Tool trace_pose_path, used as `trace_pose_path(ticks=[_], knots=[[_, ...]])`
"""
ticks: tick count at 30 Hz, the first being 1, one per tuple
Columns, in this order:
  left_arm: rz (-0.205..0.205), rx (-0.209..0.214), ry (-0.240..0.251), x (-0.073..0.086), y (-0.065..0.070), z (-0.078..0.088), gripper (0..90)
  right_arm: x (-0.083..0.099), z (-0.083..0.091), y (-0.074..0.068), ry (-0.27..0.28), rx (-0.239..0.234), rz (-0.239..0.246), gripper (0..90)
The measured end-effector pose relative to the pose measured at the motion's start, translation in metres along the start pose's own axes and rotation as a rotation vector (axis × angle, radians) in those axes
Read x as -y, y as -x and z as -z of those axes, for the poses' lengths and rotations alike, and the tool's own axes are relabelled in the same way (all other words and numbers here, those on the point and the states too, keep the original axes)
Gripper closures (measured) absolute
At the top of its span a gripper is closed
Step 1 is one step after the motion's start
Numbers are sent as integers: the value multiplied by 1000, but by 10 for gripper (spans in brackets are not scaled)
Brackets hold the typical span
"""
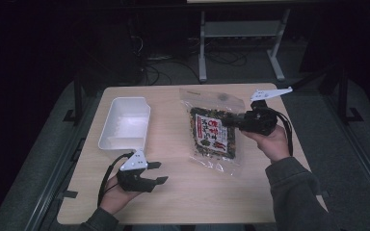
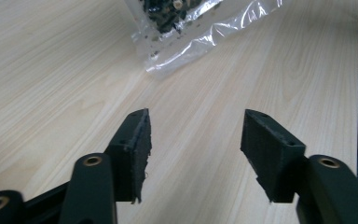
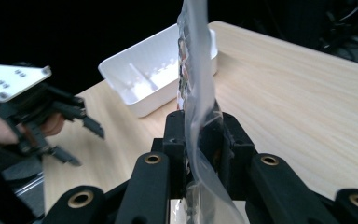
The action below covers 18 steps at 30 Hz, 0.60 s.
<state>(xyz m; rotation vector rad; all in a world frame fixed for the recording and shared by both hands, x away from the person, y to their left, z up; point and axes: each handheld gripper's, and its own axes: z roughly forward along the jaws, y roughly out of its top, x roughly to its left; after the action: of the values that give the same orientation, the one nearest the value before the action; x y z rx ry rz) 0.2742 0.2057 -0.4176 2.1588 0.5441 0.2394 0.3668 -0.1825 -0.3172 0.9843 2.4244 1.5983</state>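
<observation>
1. On the one light wooden table [image 1: 188, 202] I count three kinds of thing: one clear bag of dried food [image 1: 213, 130], one white bin [image 1: 124, 123] and my two grippers.
2. The bag, with its red-and-white label, sits right of the table's centre. In the high view its near corner looks to rest on the tabletop. In the right gripper view it stands edge-on, rising out of the jaws.
3. My right gripper [image 1: 236, 121], at the right, has its two jaws clamped on the bag's right edge; the plastic is pinched between the pads [image 3: 177, 135].
4. My left gripper [image 1: 158, 172] sits near the front left of the table, jaws spread wide with nothing between them, pointing right toward the bag; its two pads [image 2: 137, 149] show bare wood between them.
5. The bin stands at the far left, well apart from the bag; one low inner ridge shows in the right gripper view.
</observation>
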Motion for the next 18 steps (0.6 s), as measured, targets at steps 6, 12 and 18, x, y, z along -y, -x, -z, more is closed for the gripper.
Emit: trace_pose_path(ticks=[6,12,18], knots=[[-4,-22,-11,6,3,6,350,-9,-7,-9,29,78,-12,753],[3,-31,-8,10,3,13,321,-17,-11,-12,60,123,-39,755],[2,-37,-16,14,3,14,290,-27,-16,-18,96,158,-52,755]])
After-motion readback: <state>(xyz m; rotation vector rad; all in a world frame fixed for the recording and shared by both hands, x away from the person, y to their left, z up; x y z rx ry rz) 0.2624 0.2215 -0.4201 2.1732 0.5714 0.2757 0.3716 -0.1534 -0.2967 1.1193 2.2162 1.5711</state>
